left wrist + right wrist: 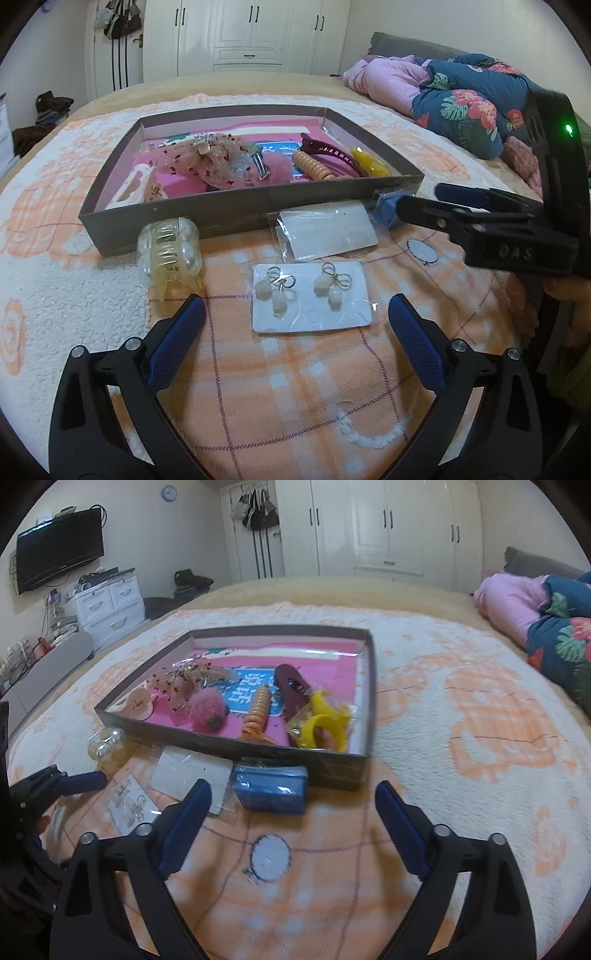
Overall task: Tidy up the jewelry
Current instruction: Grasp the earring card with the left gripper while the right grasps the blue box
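Note:
A shallow grey box (236, 210) (332, 768) with a pink floor sits on the bed and holds several hair clips and ties. In front of it lie a card of pearl earrings (310, 299) (129, 805), a clear packet with a white card (328, 229) (192, 775), a clear pearl claw clip (170, 254) (109, 746) and a blue clip (271, 788) (388, 210). My left gripper (295, 314) is open, just short of the earring card. My right gripper (291, 797) is open, just short of the blue clip; it also shows in the left wrist view (417, 201).
The bed has a peach and white blanket (461, 720). A bundled floral quilt and pink bedding (454, 96) lie at the right. White wardrobes (369, 528) stand behind the bed, and a TV (59, 550) and drawers stand at the left.

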